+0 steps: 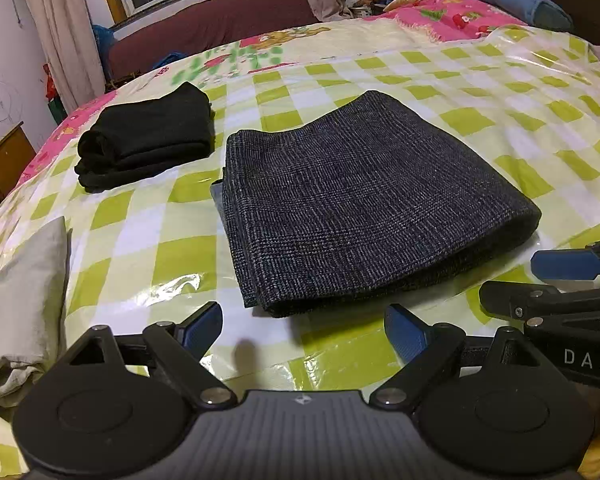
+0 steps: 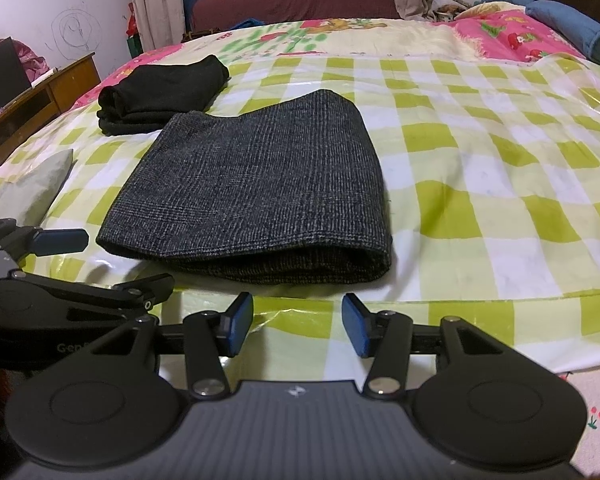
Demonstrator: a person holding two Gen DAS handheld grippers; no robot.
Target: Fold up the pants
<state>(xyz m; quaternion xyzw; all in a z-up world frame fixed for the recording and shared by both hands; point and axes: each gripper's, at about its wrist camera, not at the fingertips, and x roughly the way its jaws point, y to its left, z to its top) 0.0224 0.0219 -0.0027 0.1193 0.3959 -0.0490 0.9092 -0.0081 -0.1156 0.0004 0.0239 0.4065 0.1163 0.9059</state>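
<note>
The dark grey checked pants [image 1: 364,204] lie folded into a compact rectangle on the green-checked plastic sheet [image 1: 148,248] over the bed. They also show in the right wrist view [image 2: 260,196]. My left gripper [image 1: 304,332] is open and empty, just in front of the pants' near edge. My right gripper [image 2: 298,326] is open and empty, just short of the folded edge. Each gripper appears at the side of the other's view: the right gripper [image 1: 568,280] and the left gripper [image 2: 60,264].
A folded black garment [image 1: 148,136] lies behind the pants to the left, and also shows in the right wrist view [image 2: 164,92]. A beige folded cloth [image 1: 20,304] lies at the left. Blue pillows [image 1: 512,0] sit at the far right. A wooden desk [image 2: 40,96] stands left of the bed.
</note>
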